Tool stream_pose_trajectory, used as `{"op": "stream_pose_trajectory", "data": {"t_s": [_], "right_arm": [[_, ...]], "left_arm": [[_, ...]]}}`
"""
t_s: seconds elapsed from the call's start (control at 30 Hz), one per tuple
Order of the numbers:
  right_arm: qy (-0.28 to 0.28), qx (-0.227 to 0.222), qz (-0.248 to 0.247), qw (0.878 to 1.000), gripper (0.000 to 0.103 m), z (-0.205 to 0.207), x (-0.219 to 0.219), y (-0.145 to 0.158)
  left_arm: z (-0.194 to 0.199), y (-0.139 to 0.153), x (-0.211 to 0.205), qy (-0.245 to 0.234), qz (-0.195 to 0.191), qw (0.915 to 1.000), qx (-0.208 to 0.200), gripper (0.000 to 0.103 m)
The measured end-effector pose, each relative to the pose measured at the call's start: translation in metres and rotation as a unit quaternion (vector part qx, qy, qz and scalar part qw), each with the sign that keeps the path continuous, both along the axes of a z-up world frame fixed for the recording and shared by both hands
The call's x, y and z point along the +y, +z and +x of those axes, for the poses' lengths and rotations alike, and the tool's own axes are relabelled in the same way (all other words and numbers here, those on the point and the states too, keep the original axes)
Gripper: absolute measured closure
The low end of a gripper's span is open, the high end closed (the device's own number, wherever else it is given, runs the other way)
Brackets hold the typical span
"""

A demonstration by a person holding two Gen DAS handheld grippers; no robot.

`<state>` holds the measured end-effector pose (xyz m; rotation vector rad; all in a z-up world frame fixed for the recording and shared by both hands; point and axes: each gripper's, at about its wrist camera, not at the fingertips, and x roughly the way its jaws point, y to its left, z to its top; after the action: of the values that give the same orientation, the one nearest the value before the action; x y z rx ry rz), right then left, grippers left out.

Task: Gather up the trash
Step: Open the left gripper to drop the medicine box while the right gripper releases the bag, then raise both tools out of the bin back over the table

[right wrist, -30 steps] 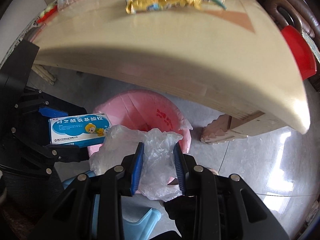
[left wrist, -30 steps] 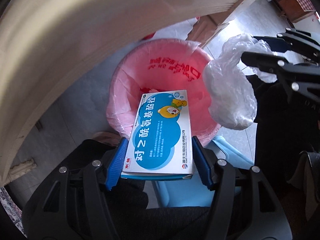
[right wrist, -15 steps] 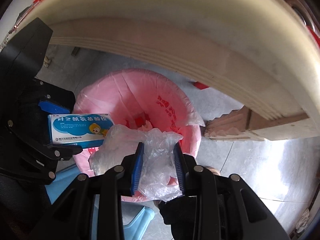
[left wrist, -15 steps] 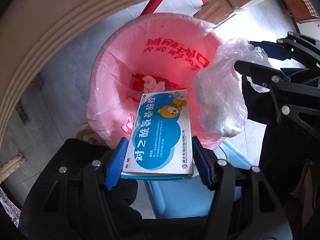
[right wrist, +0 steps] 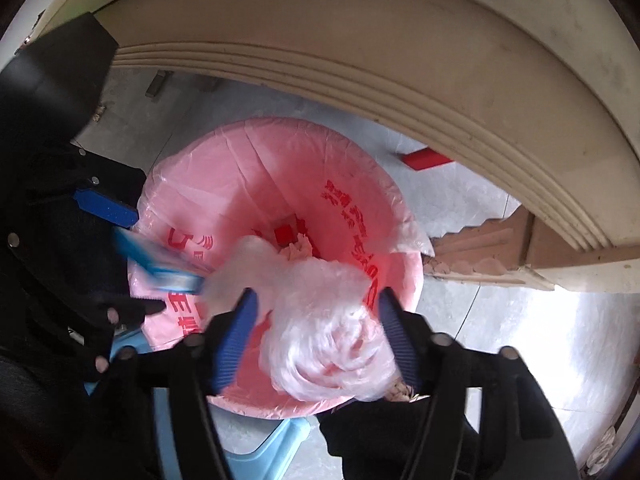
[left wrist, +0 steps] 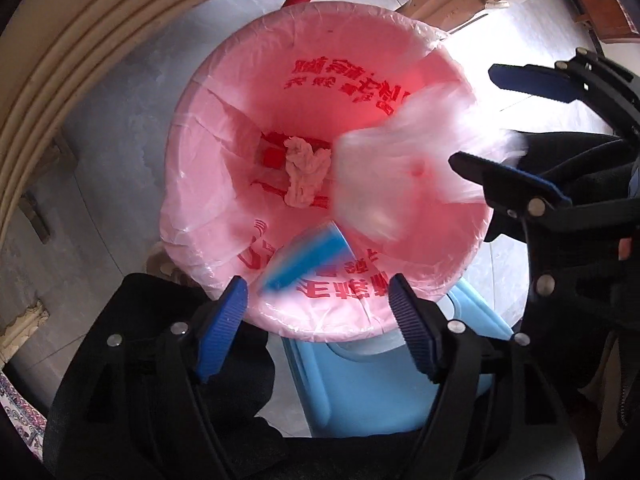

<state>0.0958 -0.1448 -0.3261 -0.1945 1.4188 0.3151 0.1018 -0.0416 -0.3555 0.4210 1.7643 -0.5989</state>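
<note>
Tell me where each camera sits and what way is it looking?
Left wrist: on the left gripper, looking down into the pink-lined bin; its blue-padded jaws are opening.
Right wrist: on the right gripper, looking down too; jaws opening around the clear plastic bag.
Shared: bin, bag, falling blue box, table edge.

place: likely home | cues: moulded table (right wrist: 460,60); lined bin (left wrist: 248,92); tiled floor (right wrist: 520,320)

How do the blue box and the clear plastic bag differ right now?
The box is stiff, flat and blue; the bag is soft, crumpled and see-through. The box has dropped clear of the left tongs; the bag lies between the opening right tongs. Both are motion-blurred over the pink bin.
</note>
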Motion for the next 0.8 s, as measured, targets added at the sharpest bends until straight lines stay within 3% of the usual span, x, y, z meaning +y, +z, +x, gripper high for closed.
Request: {"op": "stream_pose_trajectory", "data": {"t_s": [0.8], "right_arm": [[-0.006, 0.015, 0.009, 1.0, 0.039, -0.002, -0.001, -0.003]], "left_arm": [[-0.004, 0.013, 0.003, -0.002, 0.004, 0.9997, -0.026, 0.031]]}}
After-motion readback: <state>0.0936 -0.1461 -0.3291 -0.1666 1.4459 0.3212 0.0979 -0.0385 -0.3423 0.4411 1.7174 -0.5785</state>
